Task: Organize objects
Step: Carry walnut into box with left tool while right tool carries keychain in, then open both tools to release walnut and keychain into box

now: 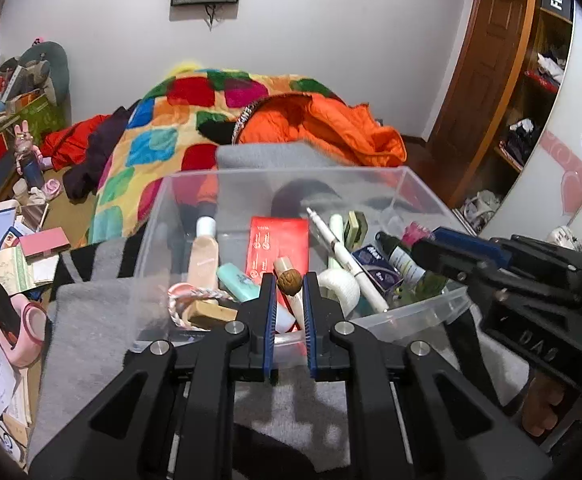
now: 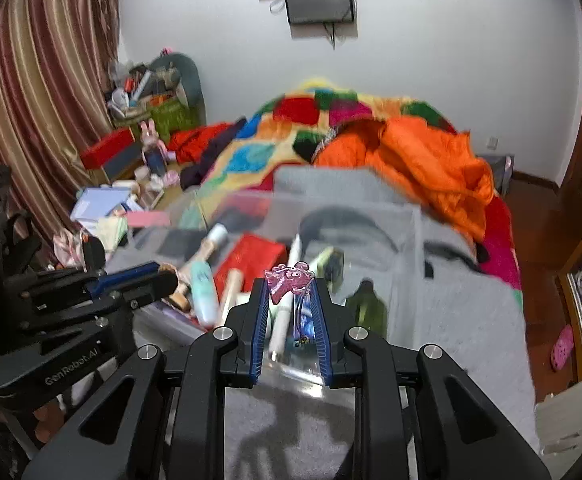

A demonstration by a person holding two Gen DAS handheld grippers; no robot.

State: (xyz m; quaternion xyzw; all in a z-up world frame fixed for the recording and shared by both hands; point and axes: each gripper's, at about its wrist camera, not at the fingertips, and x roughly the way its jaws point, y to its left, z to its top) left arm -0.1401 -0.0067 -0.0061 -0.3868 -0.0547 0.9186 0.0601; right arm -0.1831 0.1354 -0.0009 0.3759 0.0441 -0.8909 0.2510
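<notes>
Black grippers — blue ribbed pads; silver screws; "GenRobot.AI" lettering.

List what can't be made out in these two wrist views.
- Left wrist: print on the red packet, too small.
- Left wrist: clear bin near wall, behind the left gripper holding the walnut.
- Right wrist: bin contents, motion-blurred.
- Right wrist: pink clip, shape unclear, blurred.

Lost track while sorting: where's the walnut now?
Left wrist view: the walnut sits clamped at the left hand-held gripper tips, above the clear bin.
</notes>
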